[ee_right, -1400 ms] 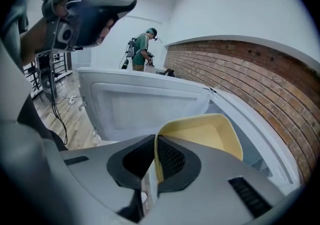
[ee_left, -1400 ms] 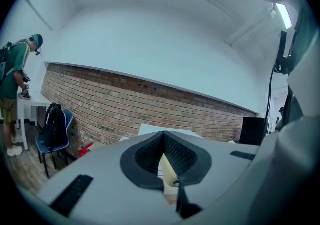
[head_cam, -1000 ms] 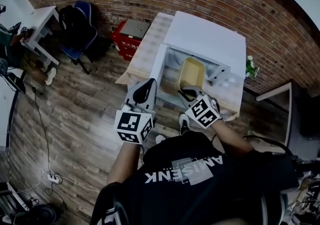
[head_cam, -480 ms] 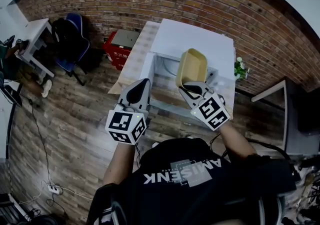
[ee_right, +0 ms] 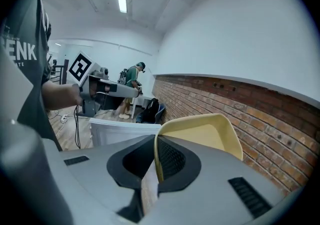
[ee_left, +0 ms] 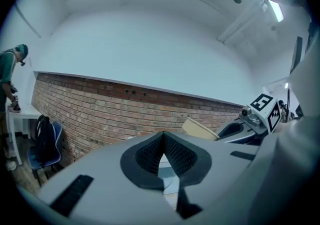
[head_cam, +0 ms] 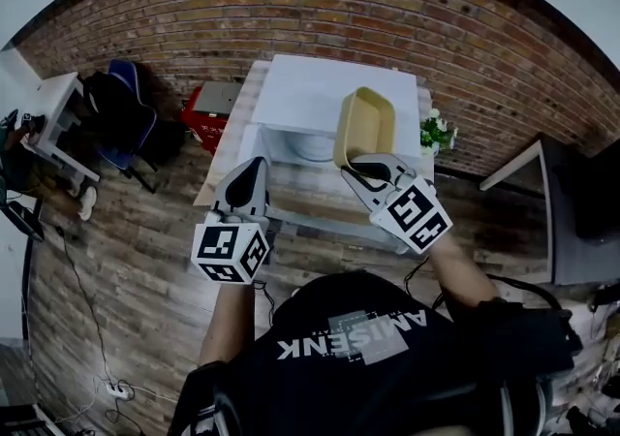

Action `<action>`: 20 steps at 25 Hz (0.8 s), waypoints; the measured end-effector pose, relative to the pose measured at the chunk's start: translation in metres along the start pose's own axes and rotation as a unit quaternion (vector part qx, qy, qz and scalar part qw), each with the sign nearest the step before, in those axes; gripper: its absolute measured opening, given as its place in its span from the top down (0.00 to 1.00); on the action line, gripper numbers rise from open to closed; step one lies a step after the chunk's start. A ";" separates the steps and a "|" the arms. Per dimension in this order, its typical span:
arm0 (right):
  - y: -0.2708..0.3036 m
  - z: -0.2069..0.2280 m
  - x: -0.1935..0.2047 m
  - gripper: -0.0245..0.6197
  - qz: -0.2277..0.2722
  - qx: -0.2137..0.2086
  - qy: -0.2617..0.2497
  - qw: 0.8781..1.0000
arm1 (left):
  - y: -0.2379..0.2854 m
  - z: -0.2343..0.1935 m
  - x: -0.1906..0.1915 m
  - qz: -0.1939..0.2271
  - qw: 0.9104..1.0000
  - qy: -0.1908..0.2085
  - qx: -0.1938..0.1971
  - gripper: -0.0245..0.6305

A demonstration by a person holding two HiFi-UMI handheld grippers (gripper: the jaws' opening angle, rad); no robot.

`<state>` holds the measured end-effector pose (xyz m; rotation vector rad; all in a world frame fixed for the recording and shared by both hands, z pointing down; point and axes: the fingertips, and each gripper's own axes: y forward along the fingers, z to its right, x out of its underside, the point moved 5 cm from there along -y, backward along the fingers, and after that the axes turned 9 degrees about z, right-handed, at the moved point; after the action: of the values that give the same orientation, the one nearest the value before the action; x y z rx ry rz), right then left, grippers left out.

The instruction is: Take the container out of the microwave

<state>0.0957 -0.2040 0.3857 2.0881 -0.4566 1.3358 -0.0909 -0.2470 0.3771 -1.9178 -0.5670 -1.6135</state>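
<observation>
The pale yellow container (head_cam: pixel 365 122) hangs tilted above the front of the white microwave (head_cam: pixel 334 87), held by its near rim. My right gripper (head_cam: pixel 363 171) is shut on that rim; in the right gripper view the rim runs between the jaws (ee_right: pixel 156 144) and the container (ee_right: pixel 200 131) stands up beyond them. My left gripper (head_cam: pixel 254 167) is shut and holds nothing, to the left of the microwave's open front. In the left gripper view its tips (ee_left: pixel 162 136) meet, with the container (ee_left: pixel 200 130) to the right.
The microwave stands on a wooden table (head_cam: pixel 232 148) against a brick wall (head_cam: pixel 387 8). A small plant (head_cam: pixel 436 132) sits at the table's right end. A red box (head_cam: pixel 215 107), a blue chair (head_cam: pixel 121 105) and a white desk (head_cam: pixel 48 114) are on the left.
The right gripper has lifted the container out of the microwave's opening and up above it. The left gripper has drawn away to the left and risen a little.
</observation>
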 end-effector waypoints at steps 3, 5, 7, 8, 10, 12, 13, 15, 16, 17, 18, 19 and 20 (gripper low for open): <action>-0.018 0.016 0.001 0.89 0.006 0.008 0.004 1.000 | 0.009 0.010 -0.003 0.003 1.000 0.011 -0.006 0.95; -0.029 0.025 0.004 0.89 0.010 0.012 0.008 1.000 | 0.014 0.018 -0.004 0.004 1.000 0.013 -0.011 0.95; -0.039 0.034 0.006 0.89 0.014 0.018 0.010 1.000 | 0.017 0.025 -0.004 0.006 1.000 0.015 -0.015 0.95; -0.043 0.039 0.007 0.89 0.016 0.022 0.010 1.000 | 0.018 0.028 -0.005 0.007 1.000 0.016 -0.017 0.95; -0.052 0.048 0.008 0.89 0.020 0.032 0.011 0.999 | 0.020 0.033 -0.008 0.011 1.000 0.018 -0.022 0.95; -0.061 0.059 0.008 0.89 0.025 0.045 0.010 0.999 | 0.022 0.037 -0.010 0.013 0.999 0.018 -0.027 0.95; -0.065 0.064 0.008 0.89 0.028 0.049 0.009 0.998 | 0.023 0.040 -0.010 0.013 0.999 0.020 -0.028 0.95; -0.073 0.072 0.006 0.89 0.035 0.054 0.008 0.998 | 0.025 0.046 -0.009 0.011 0.999 0.025 -0.030 0.95; -0.076 0.075 0.005 0.89 0.039 0.056 0.007 0.998 | 0.026 0.048 -0.009 0.010 0.999 0.027 -0.032 0.95; -0.079 0.078 0.004 0.89 0.042 0.059 0.005 0.997 | 0.026 0.049 -0.010 0.011 0.999 0.028 -0.036 0.95; -0.081 0.081 0.003 0.89 0.045 0.062 0.004 0.997 | 0.026 0.050 -0.010 0.011 0.999 0.027 -0.041 0.95; -0.083 0.084 0.001 0.89 0.048 0.065 0.004 0.997 | 0.027 0.050 -0.011 0.013 0.999 0.027 -0.045 0.95; -0.084 0.087 0.000 0.89 0.051 0.068 0.006 0.996 | 0.027 0.050 -0.013 0.015 0.998 0.027 -0.048 0.95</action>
<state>0.2047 -0.1973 0.3338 2.1908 -0.4856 1.4740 -0.0388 -0.2342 0.3548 -1.9357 -0.4441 -1.6957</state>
